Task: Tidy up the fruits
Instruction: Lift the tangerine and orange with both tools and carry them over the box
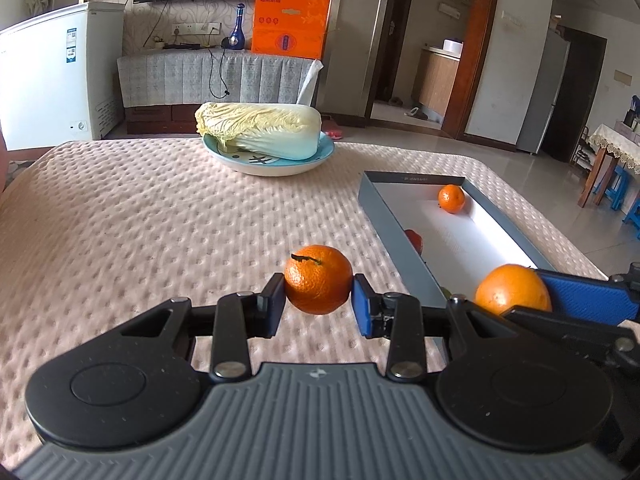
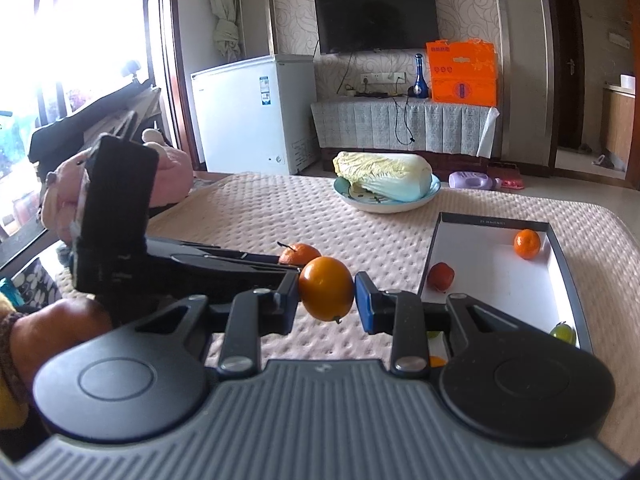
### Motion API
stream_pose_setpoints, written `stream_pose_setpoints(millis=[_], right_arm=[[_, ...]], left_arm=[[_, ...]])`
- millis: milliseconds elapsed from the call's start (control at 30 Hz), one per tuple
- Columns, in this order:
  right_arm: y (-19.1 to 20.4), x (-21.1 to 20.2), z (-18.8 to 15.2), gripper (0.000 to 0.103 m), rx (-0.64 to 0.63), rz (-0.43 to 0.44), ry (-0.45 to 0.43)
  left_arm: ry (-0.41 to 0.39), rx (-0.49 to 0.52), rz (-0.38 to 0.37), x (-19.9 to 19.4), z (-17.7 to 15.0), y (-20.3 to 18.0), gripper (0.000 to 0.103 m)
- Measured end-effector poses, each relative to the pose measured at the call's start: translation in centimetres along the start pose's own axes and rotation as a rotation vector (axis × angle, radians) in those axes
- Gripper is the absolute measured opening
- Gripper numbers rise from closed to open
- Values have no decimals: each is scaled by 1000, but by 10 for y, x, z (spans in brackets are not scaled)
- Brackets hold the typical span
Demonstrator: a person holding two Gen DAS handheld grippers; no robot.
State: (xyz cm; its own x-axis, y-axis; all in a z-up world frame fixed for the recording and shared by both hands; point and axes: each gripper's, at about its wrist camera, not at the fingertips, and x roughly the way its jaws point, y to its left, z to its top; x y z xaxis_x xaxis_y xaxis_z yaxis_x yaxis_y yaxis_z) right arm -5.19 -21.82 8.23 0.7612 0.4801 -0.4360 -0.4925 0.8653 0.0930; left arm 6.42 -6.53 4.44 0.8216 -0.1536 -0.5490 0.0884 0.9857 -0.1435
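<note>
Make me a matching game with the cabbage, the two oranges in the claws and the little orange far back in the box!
Things:
1. cabbage
2. stemmed orange
3. smooth orange
4. small orange

Places:
A. in the far corner of the grey box
B. lying on the blue plate
C. pinched in the right claw
D. pinched in the left claw

Pairs: 1-B, 2-D, 3-C, 4-A

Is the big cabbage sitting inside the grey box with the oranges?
No, the cabbage lies on a blue plate further back on the table, apart from the grey box.
</note>
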Motion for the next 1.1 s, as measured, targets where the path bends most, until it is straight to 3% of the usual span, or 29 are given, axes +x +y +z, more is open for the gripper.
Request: stream_pose_setpoints(millis=[533, 967, 1100], right_arm=[[-25, -12, 0, 34, 98, -36, -43], [-26, -6, 0, 34, 81, -83, -18], [-27, -13, 1, 34, 84, -77, -45]], left_arm=[[-10, 41, -46, 1, 2, -27, 41], [24, 116, -80, 15, -3, -41, 41], [0, 127, -83, 15, 1, -46, 41]])
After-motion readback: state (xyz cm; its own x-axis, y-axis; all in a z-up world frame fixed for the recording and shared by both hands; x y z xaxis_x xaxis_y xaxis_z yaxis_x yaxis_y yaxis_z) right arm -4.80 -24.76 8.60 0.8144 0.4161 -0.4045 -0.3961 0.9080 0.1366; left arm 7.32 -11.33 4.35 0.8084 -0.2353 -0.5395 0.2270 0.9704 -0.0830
